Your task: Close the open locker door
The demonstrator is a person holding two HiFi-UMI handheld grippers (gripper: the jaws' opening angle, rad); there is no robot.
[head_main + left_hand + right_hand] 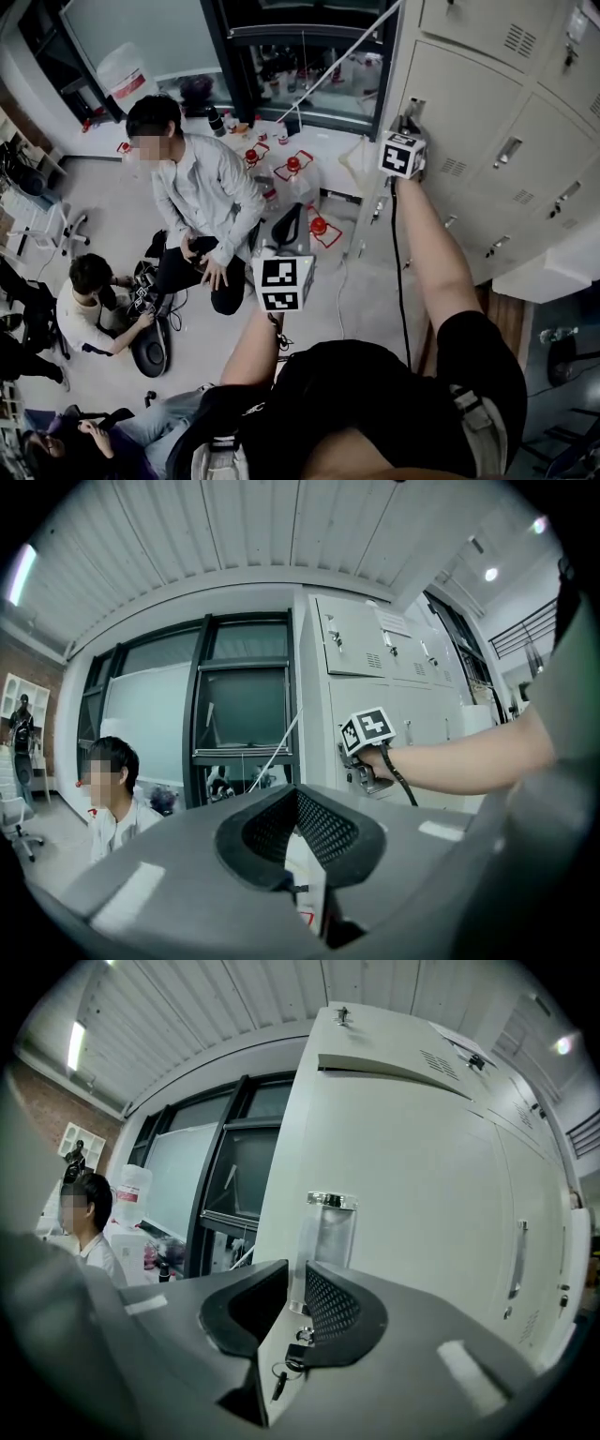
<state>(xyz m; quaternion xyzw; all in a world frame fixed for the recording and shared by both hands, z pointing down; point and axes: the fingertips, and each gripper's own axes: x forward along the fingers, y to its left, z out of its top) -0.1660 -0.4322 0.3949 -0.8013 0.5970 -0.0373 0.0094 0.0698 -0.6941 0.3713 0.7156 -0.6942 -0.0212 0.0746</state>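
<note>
The right gripper (409, 129) reaches out on a straight arm to the bank of lockers (525, 141) at 1 o'clock in the head view. Its fingers are closed down to a thin slit on the free edge of the locker door (412, 1204), one on each side. A shiny handle (328, 1232) stands just past the fingertips at 12 o'clock, and a key (279, 1380) hangs from the edge at 6 o'clock. The left gripper (296, 794) sits near the person's body, well apart from the lockers, fingertips pressed together and holding nothing. A person in a light shirt (202, 187) sits at 10 o'clock.
</note>
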